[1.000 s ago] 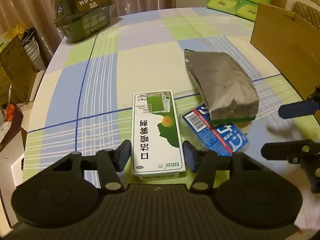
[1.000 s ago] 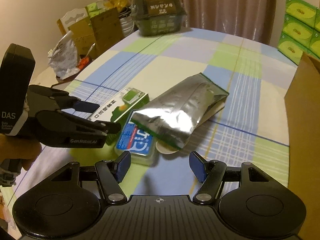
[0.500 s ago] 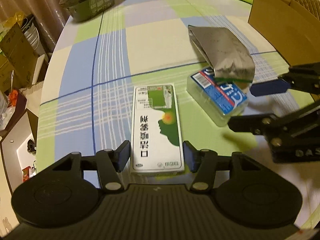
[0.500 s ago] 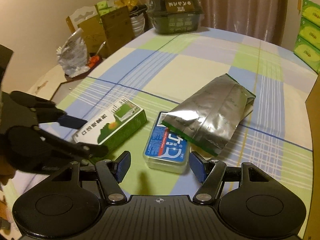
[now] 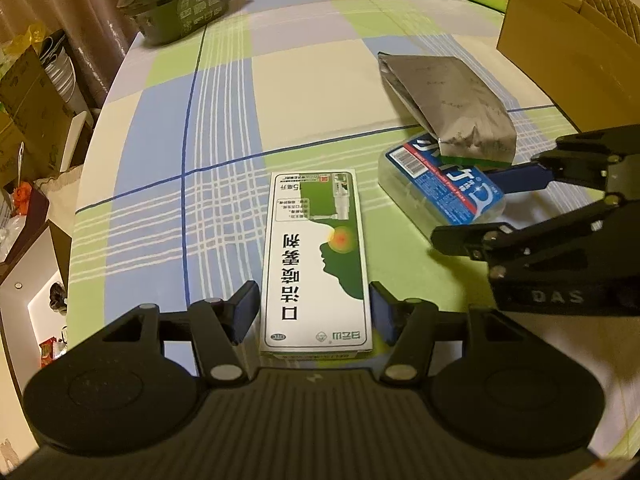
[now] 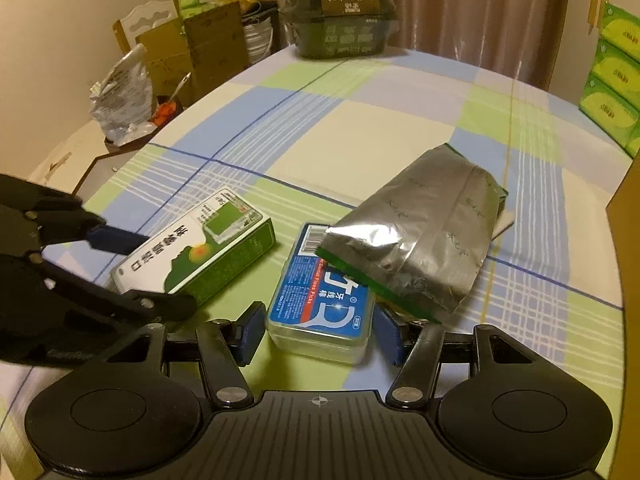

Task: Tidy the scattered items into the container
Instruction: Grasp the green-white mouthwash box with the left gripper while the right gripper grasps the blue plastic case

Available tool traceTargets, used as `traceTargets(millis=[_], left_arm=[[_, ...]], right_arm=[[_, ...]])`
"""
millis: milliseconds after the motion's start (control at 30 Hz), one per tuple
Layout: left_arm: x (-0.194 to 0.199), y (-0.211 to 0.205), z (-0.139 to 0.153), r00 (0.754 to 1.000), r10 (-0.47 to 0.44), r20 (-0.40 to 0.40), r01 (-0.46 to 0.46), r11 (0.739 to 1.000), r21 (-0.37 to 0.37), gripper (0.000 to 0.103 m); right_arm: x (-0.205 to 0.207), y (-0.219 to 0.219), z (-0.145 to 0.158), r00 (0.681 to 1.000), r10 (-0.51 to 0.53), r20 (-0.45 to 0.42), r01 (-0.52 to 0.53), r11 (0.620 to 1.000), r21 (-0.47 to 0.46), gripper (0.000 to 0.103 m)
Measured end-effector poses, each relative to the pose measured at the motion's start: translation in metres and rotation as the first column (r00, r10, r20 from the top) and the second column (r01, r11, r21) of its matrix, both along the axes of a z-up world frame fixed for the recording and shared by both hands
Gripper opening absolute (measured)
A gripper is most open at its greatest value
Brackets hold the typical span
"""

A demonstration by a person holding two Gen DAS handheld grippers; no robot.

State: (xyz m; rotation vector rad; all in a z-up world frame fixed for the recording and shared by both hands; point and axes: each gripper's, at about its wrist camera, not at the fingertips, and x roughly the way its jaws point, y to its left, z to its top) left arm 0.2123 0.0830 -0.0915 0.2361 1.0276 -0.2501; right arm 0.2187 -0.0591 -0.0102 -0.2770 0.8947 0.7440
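A white-and-green box [image 5: 316, 264] lies flat on the checked tablecloth, and my left gripper [image 5: 314, 312] straddles its near end, pads close beside its sides without a visible squeeze. A clear floss-pick box with a blue label [image 6: 324, 304] lies to its right. My right gripper [image 6: 320, 332] straddles the floss box, its jaws closing, with a thin gap still showing at the left pad. A silver foil pouch [image 6: 420, 240] rests partly on the floss box's far end. The brown cardboard container [image 5: 568, 64] stands at the table's right.
A dark green wrapped tray [image 6: 340, 12] sits at the table's far edge. Green tissue packs [image 6: 616, 80] are stacked at the back right. Cardboard boxes and bags [image 6: 192, 52] crowd the floor beyond the table's left edge [image 5: 100, 128].
My right gripper has come down and forward so the floss box now lies between its fingers, and its jaws have narrowed. The left gripper has drawn a little back, still around the white-and-green box.
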Motion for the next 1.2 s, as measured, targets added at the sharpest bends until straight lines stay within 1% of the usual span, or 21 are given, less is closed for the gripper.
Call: traceTargets(millis=[133, 300, 467, 533, 567, 600, 667, 767, 900, 1033, 1100, 1200], left_arm=[[-0.002, -0.006, 0.001, 0.999, -0.030, -0.012, 0.030, 1.000, 0.000, 0.054], [-0.014, -0.017, 0.001, 0.996, -0.081, -0.035, 0.081, 0.997, 0.000, 0.053], [-0.040, -0.035, 0.002, 0.985, -0.156, -0.073, 0.156, 0.988, -0.008, 0.052], [-0.055, -0.042, 0.003, 0.979, -0.182, -0.094, 0.181, 0.983, -0.027, 0.052], [-0.061, -0.045, 0.005, 0.975, -0.195, -0.102, 0.193, 0.981, -0.038, 0.052], [-0.067, -0.049, 0.006, 0.973, -0.206, -0.103, 0.203, 0.978, -0.043, 0.053], [-0.072, -0.055, 0.010, 0.973, -0.214, -0.081, 0.212, 0.977, -0.030, 0.056], [-0.068, -0.060, 0.012, 0.977, -0.201, -0.063, 0.200, 0.979, -0.030, 0.057], [-0.057, -0.069, 0.009, 0.978, -0.199, -0.057, 0.199, 0.980, -0.009, 0.057], [-0.049, -0.079, -0.001, 0.971, -0.222, -0.090, 0.226, 0.973, 0.041, 0.057], [-0.047, -0.080, -0.005, 0.969, -0.225, -0.106, 0.231, 0.972, 0.051, 0.056], [-0.044, -0.080, -0.007, 0.968, -0.226, -0.113, 0.233, 0.971, 0.054, 0.054]], right_arm=[[-0.015, -0.016, 0.014, 1.000, 0.030, -0.007, -0.030, 0.999, -0.011, 0.055], [-0.039, -0.049, 0.018, 0.999, 0.032, -0.042, -0.034, 0.998, -0.051, 0.055], [-0.064, -0.084, 0.016, 0.997, 0.016, -0.072, -0.022, 0.996, -0.083, 0.055], [-0.069, -0.093, 0.013, 0.995, 0.016, -0.095, -0.024, 0.996, -0.087, 0.056], [-0.070, -0.098, 0.012, 0.994, 0.008, -0.105, -0.016, 0.996, -0.085, 0.059], [-0.070, -0.103, 0.011, 0.994, -0.004, -0.111, -0.005, 0.997, -0.078, 0.066], [-0.068, -0.108, 0.014, 0.994, -0.021, -0.104, 0.014, 0.998, -0.066, 0.073], [-0.063, -0.113, 0.019, 0.995, -0.041, -0.086, 0.038, 0.998, -0.044, 0.073], [-0.056, -0.112, 0.017, 0.994, -0.049, -0.100, 0.046, 0.998, -0.032, 0.073], [-0.046, -0.114, 0.009, 0.989, -0.053, -0.136, 0.051, 0.999, -0.011, 0.073], [-0.043, -0.113, 0.007, 0.988, -0.048, -0.146, 0.049, 0.999, 0.004, 0.073], [-0.041, -0.105, 0.004, 0.990, -0.031, -0.139, 0.029, 0.999, -0.015, 0.073]])
